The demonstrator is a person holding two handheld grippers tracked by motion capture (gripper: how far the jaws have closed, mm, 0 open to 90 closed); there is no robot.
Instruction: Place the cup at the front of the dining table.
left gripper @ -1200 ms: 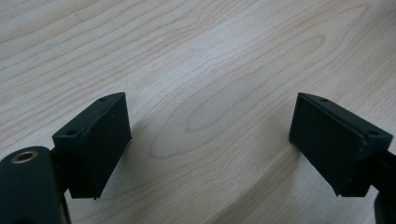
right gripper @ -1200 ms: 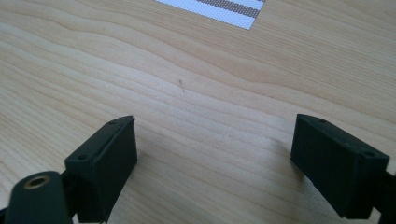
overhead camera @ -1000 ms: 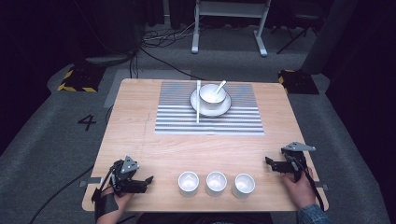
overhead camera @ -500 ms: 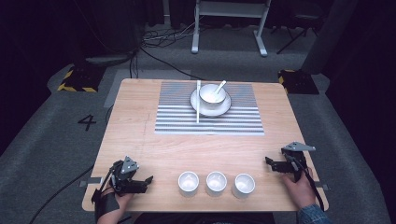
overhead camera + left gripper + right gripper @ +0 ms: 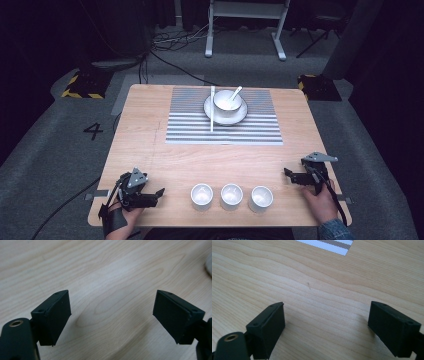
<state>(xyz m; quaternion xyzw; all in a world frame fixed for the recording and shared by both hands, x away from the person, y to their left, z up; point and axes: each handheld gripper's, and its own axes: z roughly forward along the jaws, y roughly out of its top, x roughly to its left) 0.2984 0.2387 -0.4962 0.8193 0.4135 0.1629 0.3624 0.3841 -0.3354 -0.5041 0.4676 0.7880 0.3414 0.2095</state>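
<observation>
Cups (image 5: pixel 231 196): three stand untouched between your left gripper (image 5: pixel 156 193) and right gripper (image 5: pixel 288 175); both jaws apart, empty; nothing begun.

A light wooden desk (image 5: pixel 150 150) carries a grey-and-white striped placemat (image 5: pixel 222 131) toward its far side. On the placemat sit a white plate (image 5: pixel 239 116) and a white chopstick (image 5: pixel 212 107) just left of it. Three small white cups (image 5: pixel 231 196) stand in a row along the near edge.
</observation>
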